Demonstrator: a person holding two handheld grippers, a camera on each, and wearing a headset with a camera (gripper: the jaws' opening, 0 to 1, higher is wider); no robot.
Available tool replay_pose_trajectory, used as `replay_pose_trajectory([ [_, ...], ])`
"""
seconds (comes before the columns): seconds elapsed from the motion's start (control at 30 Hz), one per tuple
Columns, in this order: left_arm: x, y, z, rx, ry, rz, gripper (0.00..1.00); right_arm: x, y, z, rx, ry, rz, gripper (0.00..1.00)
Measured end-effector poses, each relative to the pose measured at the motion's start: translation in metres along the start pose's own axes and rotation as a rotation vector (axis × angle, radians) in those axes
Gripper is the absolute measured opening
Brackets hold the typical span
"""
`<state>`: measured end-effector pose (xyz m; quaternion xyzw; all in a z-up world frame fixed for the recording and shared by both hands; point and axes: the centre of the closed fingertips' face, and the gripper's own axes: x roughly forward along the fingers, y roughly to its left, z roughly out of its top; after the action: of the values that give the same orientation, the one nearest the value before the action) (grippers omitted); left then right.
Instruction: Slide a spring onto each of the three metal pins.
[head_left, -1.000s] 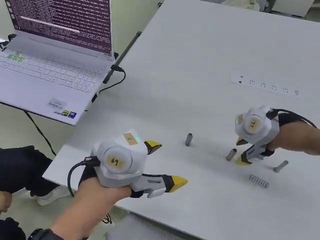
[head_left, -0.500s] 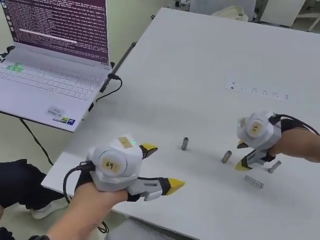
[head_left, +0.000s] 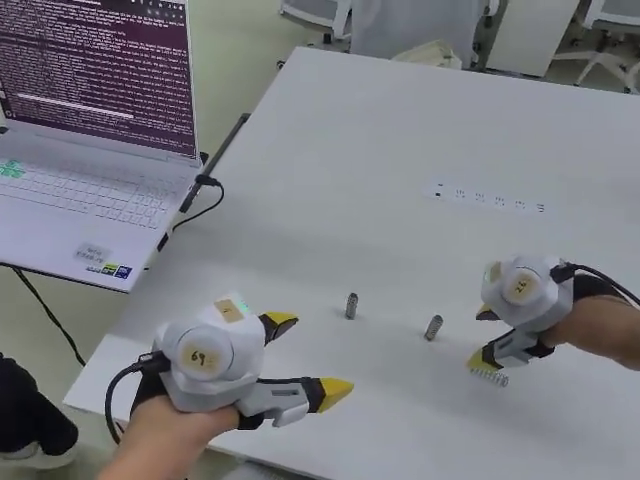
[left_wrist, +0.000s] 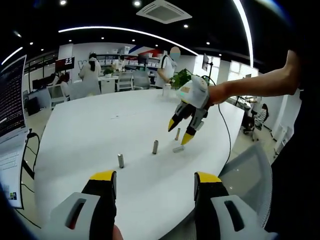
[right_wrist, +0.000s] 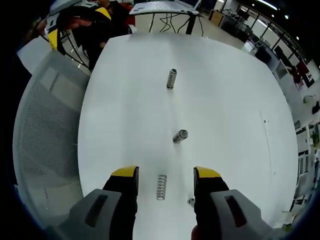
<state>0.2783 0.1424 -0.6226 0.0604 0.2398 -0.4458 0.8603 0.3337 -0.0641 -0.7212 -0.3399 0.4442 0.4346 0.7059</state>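
Note:
Three short metal pins stand in a row on the white table (head_left: 400, 150): one (head_left: 351, 305) (left_wrist: 120, 160), a second (head_left: 433, 327) (left_wrist: 155, 146) and a third (left_wrist: 177, 133). The far pin (right_wrist: 172, 78) looks coiled; the middle pin (right_wrist: 180, 136) is seen from above. A loose spring (head_left: 488, 376) (left_wrist: 178, 149) (right_wrist: 161, 187) lies flat on the table. My right gripper (head_left: 482, 338) (right_wrist: 165, 175) hangs open just over it, jaws on either side. The third pin (right_wrist: 191, 201) sits by its right finger. My left gripper (head_left: 310, 352) (left_wrist: 155, 180) is open and empty near the table's front edge.
An open laptop (head_left: 90, 200) sits on a lower surface at the left, with a cable (head_left: 200, 190) running to the table's edge. A white power strip (head_left: 490, 198) lies behind the pins. A mesh chair (right_wrist: 45, 125) stands by the near edge. People stand far off.
My right gripper has moved from beside the middle pin to over the loose spring. The left gripper stays put. The head camera has shifted, so the whole scene sits differently.

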Motion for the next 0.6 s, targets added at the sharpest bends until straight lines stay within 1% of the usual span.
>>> replay_pose_trajectory([
  [0.13, 0.001, -0.002, 0.001, 0.004, 0.001, -0.004, 0.58, -0.006, 0.004, -0.007, 0.032, -0.018, -0.01, 0.43],
  [0.3, 0.004, -0.001, 0.001, 0.006, 0.004, -0.008, 0.58, -0.013, 0.008, -0.014, 0.095, -0.057, -0.028, 0.44],
  [0.43, 0.006, -0.002, 0.005, 0.011, 0.002, -0.01, 0.58, -0.017, 0.009, -0.022, 0.139, -0.078, -0.044, 0.45],
  [0.5, 0.008, -0.002, 0.006, 0.014, 0.001, -0.012, 0.58, -0.02, 0.011, -0.025, 0.175, -0.102, -0.045, 0.45],
  [0.6, 0.01, -0.003, 0.008, 0.019, 0.0, -0.016, 0.58, -0.023, 0.013, -0.029, 0.208, -0.122, -0.052, 0.45],
])
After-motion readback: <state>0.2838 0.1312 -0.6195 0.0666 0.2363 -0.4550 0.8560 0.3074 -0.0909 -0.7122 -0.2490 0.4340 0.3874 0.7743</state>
